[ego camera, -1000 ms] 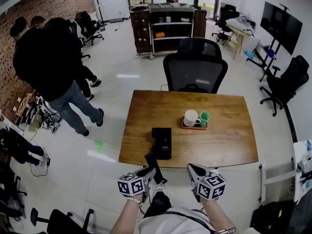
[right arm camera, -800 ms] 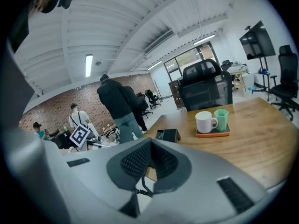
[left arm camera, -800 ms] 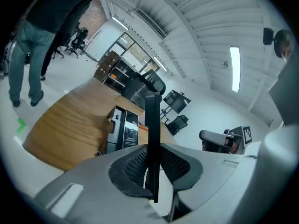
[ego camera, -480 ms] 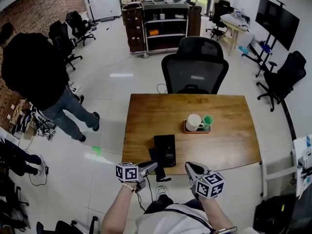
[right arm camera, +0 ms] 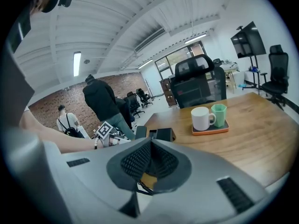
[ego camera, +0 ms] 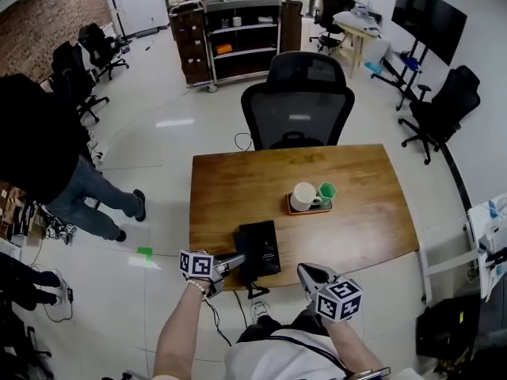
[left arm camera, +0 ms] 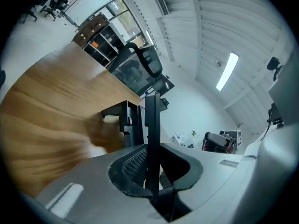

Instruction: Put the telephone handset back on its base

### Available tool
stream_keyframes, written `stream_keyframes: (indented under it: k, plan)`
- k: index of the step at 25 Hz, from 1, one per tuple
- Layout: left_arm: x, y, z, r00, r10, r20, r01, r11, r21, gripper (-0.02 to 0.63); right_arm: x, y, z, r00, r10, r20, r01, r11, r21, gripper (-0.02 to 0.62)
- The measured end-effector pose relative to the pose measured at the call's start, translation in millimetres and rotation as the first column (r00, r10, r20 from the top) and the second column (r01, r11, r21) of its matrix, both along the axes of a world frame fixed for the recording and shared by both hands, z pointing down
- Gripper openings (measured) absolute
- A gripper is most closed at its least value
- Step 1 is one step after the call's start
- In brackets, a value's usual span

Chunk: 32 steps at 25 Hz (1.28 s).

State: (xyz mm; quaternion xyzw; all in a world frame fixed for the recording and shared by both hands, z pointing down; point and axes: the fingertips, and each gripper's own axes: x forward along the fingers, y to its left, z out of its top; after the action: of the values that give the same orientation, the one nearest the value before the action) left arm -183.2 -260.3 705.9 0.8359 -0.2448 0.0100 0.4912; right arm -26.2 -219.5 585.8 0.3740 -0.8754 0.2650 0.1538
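Observation:
The black telephone base [ego camera: 266,245] sits near the front edge of the wooden table [ego camera: 356,228]. My left gripper [ego camera: 230,262] is shut on the black handset [ego camera: 244,252], which hangs at the base's left side; whether it touches the base I cannot tell. In the left gripper view the handset [left arm camera: 152,125] stands edge-on between the jaws, with the base [left arm camera: 122,119] beyond it. A coiled cord [ego camera: 255,291] hangs below the table edge. My right gripper [ego camera: 306,272] is off the table's front edge, shut and empty, right of the base [right arm camera: 161,134].
An orange tray [ego camera: 309,208] carrying a white mug [ego camera: 303,196] and a green cup [ego camera: 327,190] sits mid-table. A black office chair [ego camera: 297,101] stands behind the table. A person in black [ego camera: 40,149] stands at the left. Shelving [ego camera: 230,30] is at the back.
My left gripper has swung out to the left and carried the handset up from below the table edge to the base's left side. The right gripper stayed put.

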Motion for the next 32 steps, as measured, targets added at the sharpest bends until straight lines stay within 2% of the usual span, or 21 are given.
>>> stream_keyframes:
  k: [7, 26, 29, 30, 31, 32]
  plan:
    - [11, -10, 15, 0.996, 0.072, -0.049, -0.073, 0.997, -0.021, 0.075, -9, -7, 3, 1.0, -0.005, -0.016, 0.005, 1.0, -0.011, 0.002]
    - [16, -26, 34, 0.987, 0.105, -0.122, -0.114, 0.991, -0.067, 0.075, -2, -17, 11, 0.999, 0.029, -0.033, -0.031, 0.998, -0.052, 0.002]
    - [13, -28, 40, 0.991, 0.09, -0.095, -0.096, 0.994, -0.061, 0.081, -1, -18, 13, 0.999, 0.031, -0.033, -0.032, 0.998, -0.057, 0.002]
    - [11, -29, 43, 0.994, 0.078, -0.071, -0.083, 0.995, -0.061, 0.11, -2, -19, 14, 0.999, 0.029, -0.033, -0.031, 0.998, -0.059, 0.002]
    - [9, -30, 45, 0.996, 0.067, -0.05, -0.07, 0.996, -0.061, 0.173, -2, -19, 14, 0.999, 0.027, -0.033, -0.029, 0.998, -0.061, 0.002]
    - [8, -30, 47, 0.998, 0.06, -0.032, -0.061, 0.996, -0.06, 0.17, -3, -19, 15, 0.999, 0.023, -0.033, -0.025, 0.998, -0.063, 0.002]
